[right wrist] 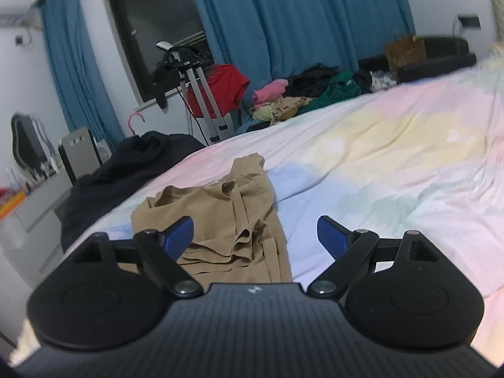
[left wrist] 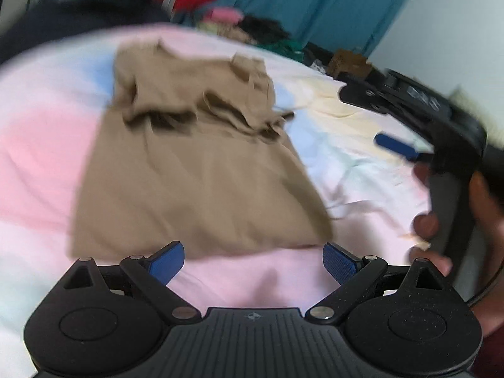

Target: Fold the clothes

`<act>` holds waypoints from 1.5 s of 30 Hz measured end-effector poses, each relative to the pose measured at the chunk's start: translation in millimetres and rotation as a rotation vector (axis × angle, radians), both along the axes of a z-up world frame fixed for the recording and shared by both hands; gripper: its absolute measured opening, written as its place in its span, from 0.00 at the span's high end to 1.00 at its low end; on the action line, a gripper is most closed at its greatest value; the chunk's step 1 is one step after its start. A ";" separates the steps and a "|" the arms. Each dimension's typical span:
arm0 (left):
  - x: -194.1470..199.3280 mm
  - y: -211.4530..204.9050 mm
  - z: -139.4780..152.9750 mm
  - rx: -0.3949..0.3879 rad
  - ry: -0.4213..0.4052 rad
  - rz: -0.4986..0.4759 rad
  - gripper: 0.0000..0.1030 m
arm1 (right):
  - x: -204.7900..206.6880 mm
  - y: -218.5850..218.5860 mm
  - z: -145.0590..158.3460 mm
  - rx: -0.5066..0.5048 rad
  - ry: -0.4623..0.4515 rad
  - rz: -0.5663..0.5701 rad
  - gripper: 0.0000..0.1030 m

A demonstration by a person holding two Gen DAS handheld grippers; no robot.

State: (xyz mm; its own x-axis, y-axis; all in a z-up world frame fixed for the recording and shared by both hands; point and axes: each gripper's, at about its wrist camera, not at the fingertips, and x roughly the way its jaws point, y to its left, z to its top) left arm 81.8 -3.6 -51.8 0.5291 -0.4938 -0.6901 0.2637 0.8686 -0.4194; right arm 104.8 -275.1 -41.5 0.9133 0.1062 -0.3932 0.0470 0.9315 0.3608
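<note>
Both jaws stand apart and empty: the left hand-held gripper hovers just short of the near hem of the tan garment, and the right hand-held gripper is beside it. The garment lies on the pastel bed, top part doubled over. It looks soft and light; I would pinch the hem corners. A clothes pile sits far off, blocking nothing.

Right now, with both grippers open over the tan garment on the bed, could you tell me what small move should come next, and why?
Probably lower the left gripper onto the near hem of the tan garment and close its fingers there. The garment lies mostly flat on the pastel bedsheet, its far part bunched; both grippers hold nothing, and the hem sits just ahead of the left one.
</note>
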 end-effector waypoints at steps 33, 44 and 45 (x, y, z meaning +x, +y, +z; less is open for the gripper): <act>21.7 76.2 -49.6 -0.496 0.018 0.494 0.54 | -2.3 -22.5 -26.4 0.456 0.167 0.099 0.15; 34.6 82.4 -65.7 -0.467 0.116 0.539 0.71 | -12.2 2.4 -76.7 0.893 0.438 0.295 0.14; 36.2 82.7 -66.8 -0.467 0.113 0.544 0.77 | -11.8 5.7 -81.3 0.896 0.451 0.289 0.14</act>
State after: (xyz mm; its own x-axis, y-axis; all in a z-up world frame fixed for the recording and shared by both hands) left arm 117.9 79.1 -118.6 0.7218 -0.4374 -0.5363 -0.2215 0.5882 -0.7778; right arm 93.0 -269.3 -122.8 0.5942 0.7188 -0.3608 0.1670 0.3285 0.9296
